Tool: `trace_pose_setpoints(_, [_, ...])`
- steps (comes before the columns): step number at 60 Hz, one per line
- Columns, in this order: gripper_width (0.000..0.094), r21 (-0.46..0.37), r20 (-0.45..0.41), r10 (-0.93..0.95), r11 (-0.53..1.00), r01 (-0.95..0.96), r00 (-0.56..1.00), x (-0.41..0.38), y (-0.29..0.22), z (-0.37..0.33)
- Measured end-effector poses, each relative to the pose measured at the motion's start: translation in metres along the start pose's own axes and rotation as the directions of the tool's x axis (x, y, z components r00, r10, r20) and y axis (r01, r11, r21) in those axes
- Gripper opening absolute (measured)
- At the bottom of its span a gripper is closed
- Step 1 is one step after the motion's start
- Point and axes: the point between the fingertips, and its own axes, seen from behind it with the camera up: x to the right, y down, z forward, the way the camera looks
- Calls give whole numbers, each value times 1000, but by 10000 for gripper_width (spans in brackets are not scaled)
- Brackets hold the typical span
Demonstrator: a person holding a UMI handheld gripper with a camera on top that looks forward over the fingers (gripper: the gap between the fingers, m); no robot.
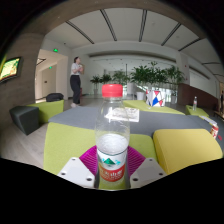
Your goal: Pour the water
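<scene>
Gripper view: a clear plastic water bottle (112, 135) with a red cap and a white-and-green label with a red band low on its body stood between the fingers, its base at 6 o'clock and its cap at 12 o'clock. Long axis vertical, upright, no visible tilt. The gripper (112, 170) was closed on the bottle, the magenta pads (90, 160) pressed to its lower sides at 9 and 3 o'clock of the body. The water level inside could not be made out. The bottle was over a grey table (85, 118) ringed by yellow-green chairs (185, 150), one at 3 o'clock and another at 9 o'clock. Beyond the bottle at 1 o'clock lay a paper sheet (125, 114) on the table, and further toward 2 o'clock a small red-white-blue carton (155, 97). A dark armchair (25, 118) sat at 9 o'clock. A person (76, 80) stood well apart at 11 o'clock, near potted plants (150, 75) along the far wall.
</scene>
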Motion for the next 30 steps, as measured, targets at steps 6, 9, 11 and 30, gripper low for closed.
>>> trace_pose_setpoints(6, [323,9,36,19,1000,-19,999,-4,-6,1])
trace_pose_setpoints(9, [321,18,56,36,999,-37,998,-3,-15,-5])
trace_pose_setpoints(11, [322,31,72,57,998,-59,996,-1,-24,-9])
trace_pose_setpoints(30, [321,149,369,392,870,-470,843,72,-190,-67])
